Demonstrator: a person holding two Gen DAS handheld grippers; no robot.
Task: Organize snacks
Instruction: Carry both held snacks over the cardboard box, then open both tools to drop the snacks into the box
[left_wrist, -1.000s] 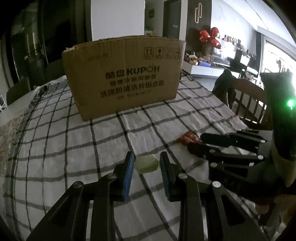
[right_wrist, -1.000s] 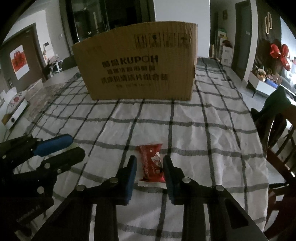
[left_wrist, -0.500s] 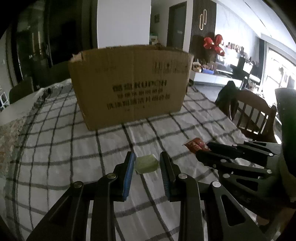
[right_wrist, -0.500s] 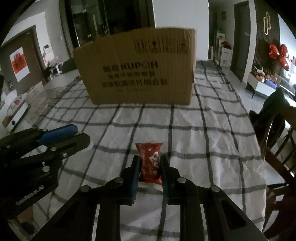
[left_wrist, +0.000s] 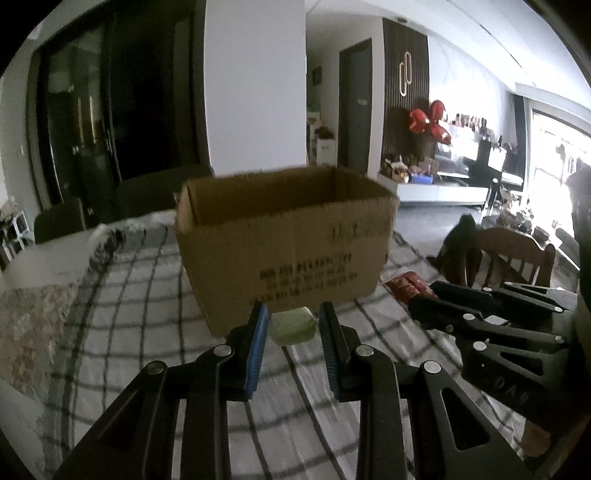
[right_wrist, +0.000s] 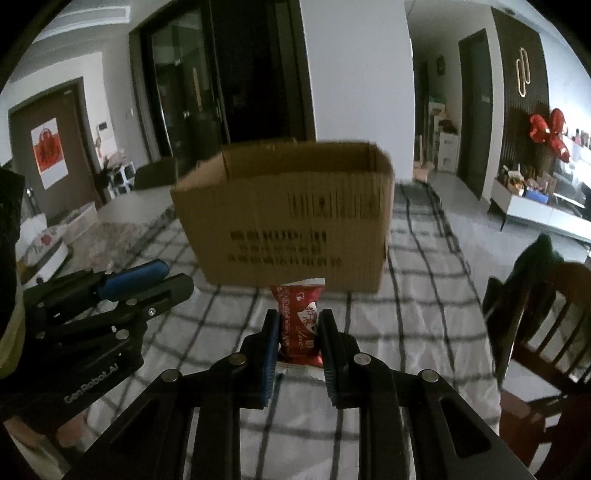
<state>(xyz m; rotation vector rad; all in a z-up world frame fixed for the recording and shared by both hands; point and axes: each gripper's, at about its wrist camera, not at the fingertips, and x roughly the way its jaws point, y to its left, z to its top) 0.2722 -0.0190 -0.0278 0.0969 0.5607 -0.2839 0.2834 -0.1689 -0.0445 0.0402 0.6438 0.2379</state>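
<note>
Carrying both snacks toward the open cardboard box (right_wrist: 284, 218) mid-table, the left claw (left_wrist: 291, 325) pinches the pale green sweet (left_wrist: 291, 325) and the right claw (right_wrist: 298, 328) grips the red packet (right_wrist: 298, 321); next, lift over the rim and release.

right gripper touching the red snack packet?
Touching. In the right wrist view the red snack packet is pinched between both fingers of the right gripper, no gap either side, lifted off the checked tablecloth.
</note>
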